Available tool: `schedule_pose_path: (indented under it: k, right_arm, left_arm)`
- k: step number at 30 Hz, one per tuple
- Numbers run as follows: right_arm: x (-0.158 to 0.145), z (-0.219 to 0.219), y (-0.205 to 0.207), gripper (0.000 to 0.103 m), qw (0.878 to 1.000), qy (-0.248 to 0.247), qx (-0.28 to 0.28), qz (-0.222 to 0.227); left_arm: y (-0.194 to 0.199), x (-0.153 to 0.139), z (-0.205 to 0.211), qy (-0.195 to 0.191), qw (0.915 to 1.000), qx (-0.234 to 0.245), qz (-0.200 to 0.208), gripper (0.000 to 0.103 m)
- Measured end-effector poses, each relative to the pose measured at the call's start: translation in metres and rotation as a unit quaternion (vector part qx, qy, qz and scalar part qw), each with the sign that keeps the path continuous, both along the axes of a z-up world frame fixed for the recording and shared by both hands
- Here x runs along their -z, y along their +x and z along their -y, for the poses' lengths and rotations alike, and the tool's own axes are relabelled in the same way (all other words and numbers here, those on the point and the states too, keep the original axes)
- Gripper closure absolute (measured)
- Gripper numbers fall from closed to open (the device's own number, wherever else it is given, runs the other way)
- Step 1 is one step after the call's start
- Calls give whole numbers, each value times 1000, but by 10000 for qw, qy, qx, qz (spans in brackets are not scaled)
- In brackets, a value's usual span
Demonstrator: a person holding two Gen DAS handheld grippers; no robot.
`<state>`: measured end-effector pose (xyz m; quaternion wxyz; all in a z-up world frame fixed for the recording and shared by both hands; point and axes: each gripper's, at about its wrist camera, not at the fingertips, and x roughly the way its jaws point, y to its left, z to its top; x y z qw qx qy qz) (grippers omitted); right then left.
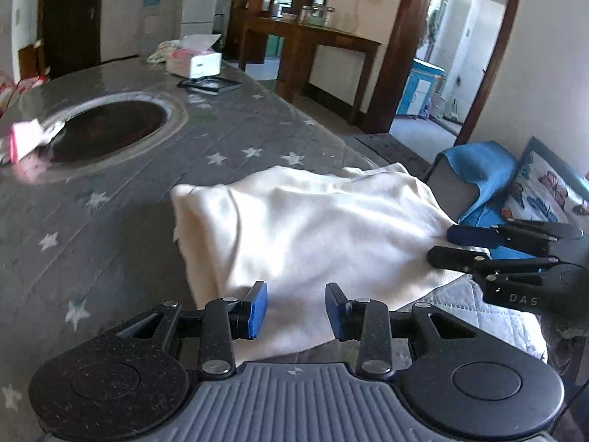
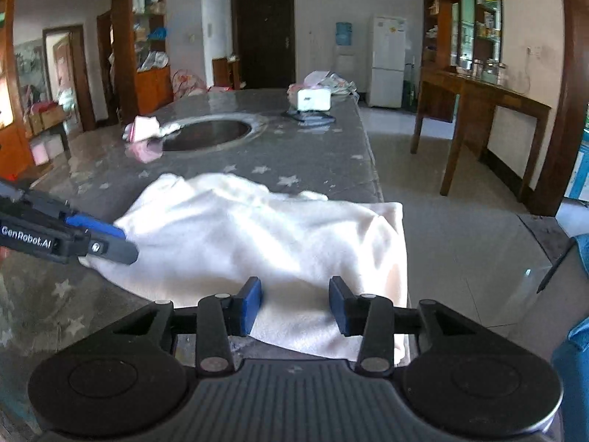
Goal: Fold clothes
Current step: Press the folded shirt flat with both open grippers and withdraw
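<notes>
A white garment (image 1: 313,228) lies bunched and partly folded on the near corner of the grey star-patterned table (image 1: 121,199); it also shows in the right wrist view (image 2: 257,235), its right edge hanging at the table corner. My left gripper (image 1: 296,307) is open, its blue pads over the garment's near edge. My right gripper (image 2: 294,304) is open, also over the near edge. The right gripper shows at the right of the left wrist view (image 1: 452,245); the left gripper shows at the left of the right wrist view (image 2: 117,241), touching the garment's left edge.
A round dark recess (image 2: 206,134) sits mid-table, with a pink-white cloth (image 2: 141,129) beside it. A white tissue box (image 2: 313,97) and a dark tablet (image 2: 311,118) lie at the far end. A blue cloth and a butterfly cushion (image 1: 545,191) lie right of the table. A wooden side table (image 2: 478,110) stands right.
</notes>
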<state>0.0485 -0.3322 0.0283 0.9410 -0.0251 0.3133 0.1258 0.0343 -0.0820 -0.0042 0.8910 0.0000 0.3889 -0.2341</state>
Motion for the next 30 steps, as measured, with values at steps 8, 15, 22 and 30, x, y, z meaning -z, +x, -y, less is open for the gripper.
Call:
schedule_pose_path:
  k: [8,15,22,30]
  right_arm:
    - [-1,-8,-4,49,10000,-18,4,24]
    - [-8,-15,-9,35,9999,50,22,109]
    - [-13,-24,-14,21,9998,101,25,179]
    - [-14,-39,-19,11,9998,80,13,183]
  left_arm:
    - [-13,0,-9,-68,9999,-124,-72,62]
    - [-24,-5,-15,-110,9996,-251,-58,53]
    - [-36,-7,-27,-13,9987,-512,-74,42]
    - [-51,-5,-41,60,9974,-711,-102,31]
